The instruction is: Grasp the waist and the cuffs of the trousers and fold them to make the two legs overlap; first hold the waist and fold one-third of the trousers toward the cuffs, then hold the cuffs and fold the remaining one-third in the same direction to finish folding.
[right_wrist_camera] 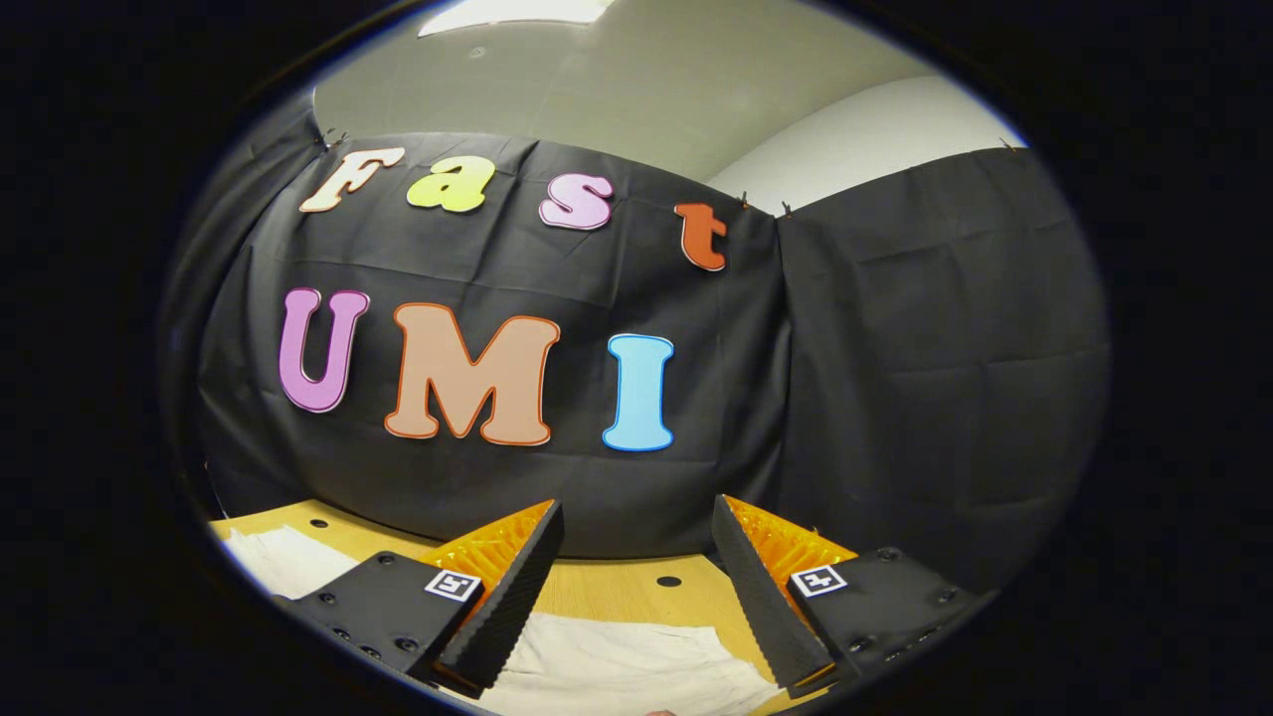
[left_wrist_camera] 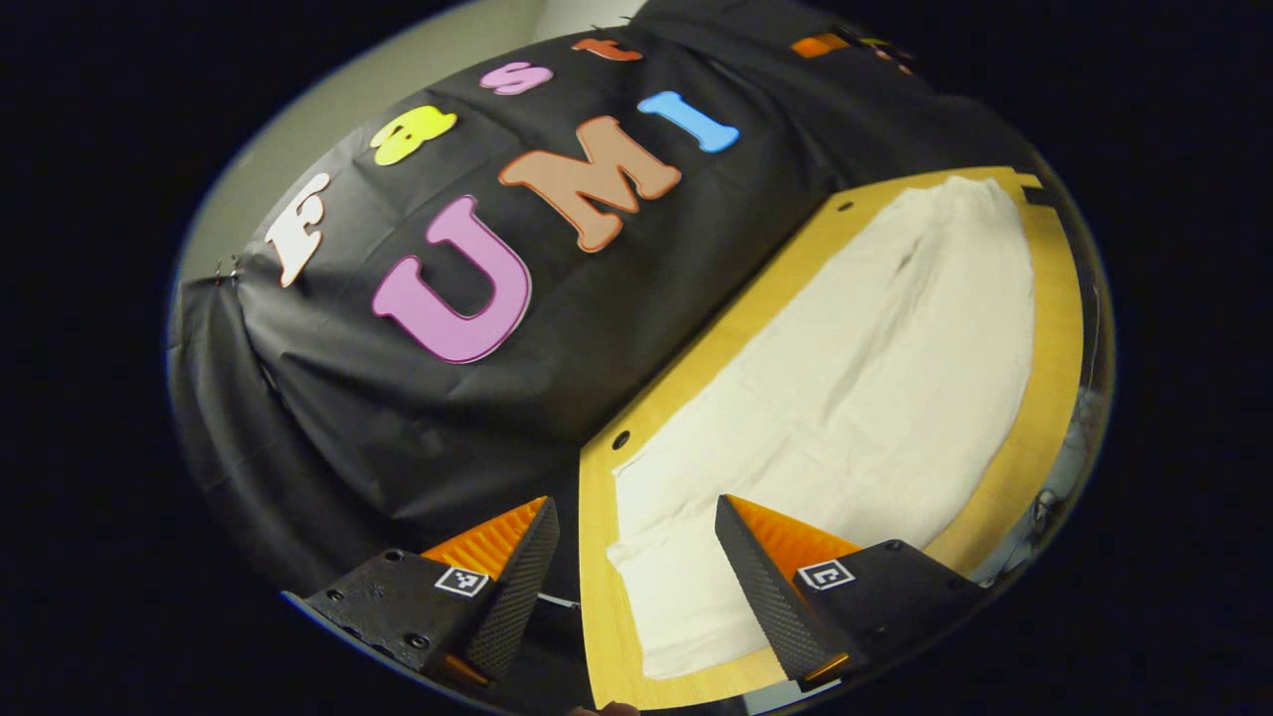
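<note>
Trousers [left_wrist_camera: 845,378]: pale cream cloth, laid flat and lengthwise on a wooden table [left_wrist_camera: 1056,328]. In the left gripper view the garment runs from about 6 o'clock up to 1 o'clock. Which end is waist and which is cuffs cannot be told from these pictures. In the right gripper view the same cloth [right_wrist_camera: 617,666] lies at 6 o'clock, with a further patch at 8 o'clock.

Item, left gripper [left_wrist_camera: 636,587]: fingers spread apart, nothing between them, raised off the cloth. Its left finger hangs past the table's edge over the black cloth wall [left_wrist_camera: 398,428]; its right finger sits above the near end of the trousers.

Item, right gripper [right_wrist_camera: 636,597]: fingers likewise parted and empty, held above the table [right_wrist_camera: 617,592], aimed level at the wall [right_wrist_camera: 895,348].

Step in hand, by judgement: no fold looks begun; the garment lies full length and neither end is gripped. This reads as the approach to the first grasp.

Next move calls for: both grippers lowered to opposite ends, each finger pair pinching fabric, not bare wood.

Edges and room:
- Table margin at 7 o'clock in the left gripper view is narrow; the cloth's near corner lies just beside the edge.
- Bare wood strip at 3 o'clock, along the far long side, offers some room.
- The wall stands close behind the table from 9 to 12 o'clock; a lift there risks brushing it.
- Small dark holes [left_wrist_camera: 622,439] mark the tabletop near the cloth's edge.
</note>
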`<state>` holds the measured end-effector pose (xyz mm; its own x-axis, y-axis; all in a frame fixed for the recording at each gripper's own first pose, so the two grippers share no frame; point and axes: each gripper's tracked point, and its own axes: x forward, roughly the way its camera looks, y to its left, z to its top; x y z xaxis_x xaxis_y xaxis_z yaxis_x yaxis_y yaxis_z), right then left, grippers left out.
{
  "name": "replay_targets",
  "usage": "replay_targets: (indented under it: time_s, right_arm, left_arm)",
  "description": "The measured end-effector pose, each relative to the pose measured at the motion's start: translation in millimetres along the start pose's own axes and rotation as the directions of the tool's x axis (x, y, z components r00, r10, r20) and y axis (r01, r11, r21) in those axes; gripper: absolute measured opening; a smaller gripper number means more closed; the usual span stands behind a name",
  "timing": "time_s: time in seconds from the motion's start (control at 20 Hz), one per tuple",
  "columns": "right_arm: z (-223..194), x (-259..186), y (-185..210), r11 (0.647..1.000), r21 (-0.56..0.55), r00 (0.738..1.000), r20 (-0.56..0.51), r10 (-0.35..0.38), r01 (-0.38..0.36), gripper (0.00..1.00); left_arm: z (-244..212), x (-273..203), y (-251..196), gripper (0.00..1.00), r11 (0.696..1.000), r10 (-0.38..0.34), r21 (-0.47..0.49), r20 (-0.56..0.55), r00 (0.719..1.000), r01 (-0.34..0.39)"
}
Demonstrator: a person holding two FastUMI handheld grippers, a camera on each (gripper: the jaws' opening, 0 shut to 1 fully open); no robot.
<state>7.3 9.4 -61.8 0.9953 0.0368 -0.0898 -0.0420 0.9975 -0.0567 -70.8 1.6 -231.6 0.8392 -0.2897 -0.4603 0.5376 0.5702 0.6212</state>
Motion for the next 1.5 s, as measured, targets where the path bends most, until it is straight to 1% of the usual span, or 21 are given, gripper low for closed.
replay_targets:
  time_s: [0.05, 0.15, 0.3, 0.5, 0.65, 0.8, 0.85, 0.9, 0.95, 1.0, 1.15, 1.2, 1.35, 1.4, 1.5]
  right_arm:
    - [-3.3, -1.3, -0.4, 1.0, -0.007, 1.0, -0.004, 0.0, 0.0, 0.98]
    - [-9.1, -4.0, -2.1, 1.0, -0.016, 1.0, -0.017, -0.005, 0.005, 0.98]
    - [-19.0, -6.1, 1.2, 1.0, -0.017, 0.999, -0.044, 0.003, -0.004, 0.98]
    - [-27.7, -4.9, 3.4, 1.0, -0.027, 0.998, -0.063, 0.01, -0.011, 0.97]
    - [-31.5, -3.3, 4.8, 0.999, -0.042, 0.998, -0.066, 0.013, -0.016, 0.97]
    - [-32.7, -1.8, 4.4, 0.997, -0.072, 0.998, -0.067, 0.015, -0.019, 0.97]
    - [-32.6, -2.0, 3.1, 0.996, -0.084, 0.998, -0.064, 0.013, -0.018, 0.97]
    - [-31.8, -0.9, 2.1, 0.996, -0.093, 0.998, -0.06, 0.011, -0.016, 0.97]
    - [-32.6, -0.7, 1.1, 0.995, -0.097, 0.998, -0.059, 0.009, -0.014, 0.97]
    - [-33.5, -0.1, 1.1, 0.995, -0.096, 0.998, -0.062, 0.009, -0.015, 0.97]
    - [-39.0, 2.5, 1.5, 0.997, -0.079, 0.997, -0.075, 0.007, -0.013, 0.97]
    - [-38.8, 3.6, 1.2, 0.997, -0.075, 0.997, -0.075, 0.005, -0.01, 0.97]
    - [-41.2, 5.6, 2.0, 0.997, -0.073, 0.997, -0.076, 0.004, -0.01, 0.97]
    - [-40.6, 6.3, 1.6, 0.997, -0.077, 0.997, -0.073, 0.004, -0.009, 0.97]
    - [-43.9, 6.8, -0.3, 0.997, -0.081, 0.997, -0.079, 0.002, -0.008, 0.97]
  left_arm:
    - [-8.9, 1.1, -10.3, 0.96, 0.999, -0.034, 0.037, -0.017, 0.999, 0.035]
    - [-28.2, 2.2, -32.4, 0.96, 0.987, -0.109, 0.113, -0.059, 0.992, 0.115]
    - [-54.8, -2.0, -52.6, 0.96, 0.95, -0.202, 0.219, -0.109, 0.973, 0.222]
    - [-82.4, 0.5, -64.8, 0.96, 0.907, -0.287, 0.265, -0.185, 0.94, 0.328]
    - [-102.3, -0.4, -77.1, 0.97, 0.86, -0.34, 0.312, -0.241, 0.909, 0.404]
    - [-121.8, -7.0, -87.1, 0.97, 0.795, -0.383, 0.372, -0.305, 0.872, 0.479]
    - [-119.6, -8.6, -88.0, 0.97, 0.777, -0.392, 0.4, -0.297, 0.871, 0.486]
    - [-120.0, -8.8, -90.4, 0.92, 0.76, -0.402, 0.415, -0.306, 0.863, 0.501]
    - [-121.4, -9.4, -93.2, 0.95, 0.748, -0.412, 0.418, -0.317, 0.854, 0.516]
    - [-122.5, -6.9, -94.6, 0.92, 0.735, -0.419, 0.423, -0.33, 0.846, 0.529]
    - [-124.6, 0.3, -95.6, 0.9, 0.697, -0.446, 0.422, -0.377, 0.811, 0.58]
    - [-123.4, 4.7, -94.9, 0.92, 0.692, -0.446, 0.428, -0.38, 0.81, 0.582]
    - [-119.2, 17.2, -92.8, 0.9, 0.676, -0.443, 0.464, -0.367, 0.818, 0.573]
    - [-119.2, 21.0, -91.6, 0.9, 0.676, -0.442, 0.468, -0.36, 0.822, 0.569]
    - [-117.2, 28.7, -89.1, 0.9, 0.688, -0.432, 0.468, -0.349, 0.831, 0.554]
